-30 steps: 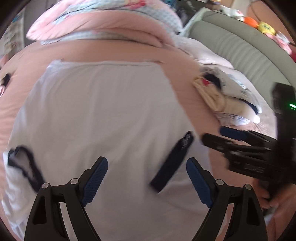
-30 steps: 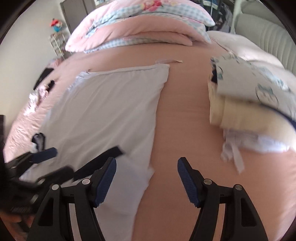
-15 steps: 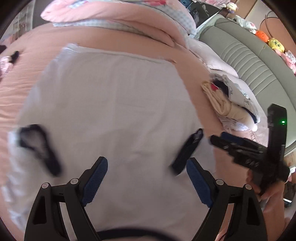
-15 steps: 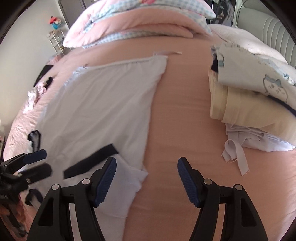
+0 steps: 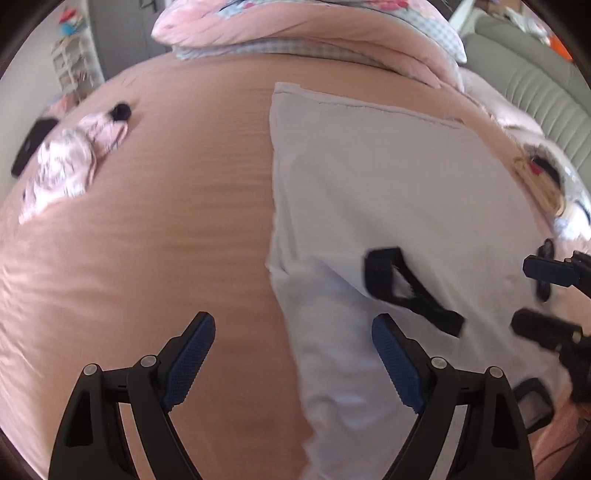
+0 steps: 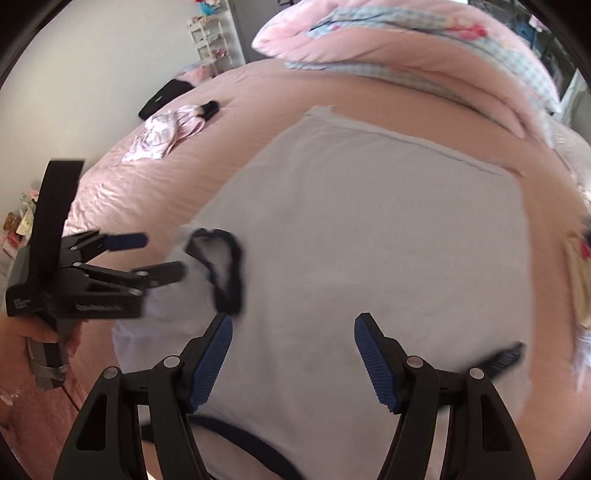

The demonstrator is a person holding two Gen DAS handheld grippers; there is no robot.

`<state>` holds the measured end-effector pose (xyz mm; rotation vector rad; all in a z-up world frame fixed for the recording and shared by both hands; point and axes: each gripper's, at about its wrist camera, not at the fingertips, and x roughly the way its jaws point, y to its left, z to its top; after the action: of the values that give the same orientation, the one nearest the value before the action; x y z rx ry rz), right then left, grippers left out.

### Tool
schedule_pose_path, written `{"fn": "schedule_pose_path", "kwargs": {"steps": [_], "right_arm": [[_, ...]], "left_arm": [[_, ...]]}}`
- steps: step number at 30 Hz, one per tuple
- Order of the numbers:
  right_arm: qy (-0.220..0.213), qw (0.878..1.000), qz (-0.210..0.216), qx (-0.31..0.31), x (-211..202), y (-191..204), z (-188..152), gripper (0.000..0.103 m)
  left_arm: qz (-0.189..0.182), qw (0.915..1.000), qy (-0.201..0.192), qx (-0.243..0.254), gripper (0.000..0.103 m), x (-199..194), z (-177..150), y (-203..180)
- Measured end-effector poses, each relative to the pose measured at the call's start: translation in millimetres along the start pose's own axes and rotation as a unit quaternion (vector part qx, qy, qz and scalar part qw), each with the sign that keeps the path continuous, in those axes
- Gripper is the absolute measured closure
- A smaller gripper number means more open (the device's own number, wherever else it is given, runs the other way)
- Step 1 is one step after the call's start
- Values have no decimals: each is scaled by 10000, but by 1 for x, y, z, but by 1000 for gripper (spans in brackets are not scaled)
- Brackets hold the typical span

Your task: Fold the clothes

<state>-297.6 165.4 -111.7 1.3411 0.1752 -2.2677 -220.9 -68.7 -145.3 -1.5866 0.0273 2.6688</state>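
Note:
A white garment (image 5: 388, 177) with black trim lies spread flat on the pink bed sheet (image 5: 166, 221). One black-edged sleeve opening (image 5: 436, 314) lies on its lower left part. My left gripper (image 5: 293, 321) is open and straddles the garment's left edge, one finger over the sheet and the other over the cloth. In the right wrist view the garment (image 6: 369, 229) fills the middle, and my right gripper (image 6: 294, 319) hangs open over its lower part, beside the black sleeve opening (image 6: 225, 288). Each gripper shows in the other's view: right gripper (image 5: 535, 301), left gripper (image 6: 164, 254). Neither holds anything.
Pink and checked bedding (image 5: 314, 33) is piled at the head of the bed. A small pink patterned garment (image 5: 66, 162) and a black item (image 5: 29, 144) lie at the far left. Folded clothes (image 5: 546, 177) are stacked at the right, before a grey padded headboard (image 5: 524, 81).
Both grippers have swung left across the garment: the left from its middle to its left edge, the right from its right edge to its middle. Both stay open.

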Motion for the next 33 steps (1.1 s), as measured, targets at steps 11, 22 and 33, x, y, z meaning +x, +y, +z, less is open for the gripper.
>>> {"fn": "schedule_pose_path", "kwargs": {"steps": [11,22,33], "right_arm": [[532,9958,-668,316,23,48,-29,35],[182,9968,-766,166,25,63,13,35],[291,9944,-757,681,12,57,-14,35]], "left_arm": [[-1413,9888,137,455,16,36,23,4],[-1656,9861,-62,-124,16,25,33,30],[-1489,9879,-85,426,18,19,-7,49]]}}
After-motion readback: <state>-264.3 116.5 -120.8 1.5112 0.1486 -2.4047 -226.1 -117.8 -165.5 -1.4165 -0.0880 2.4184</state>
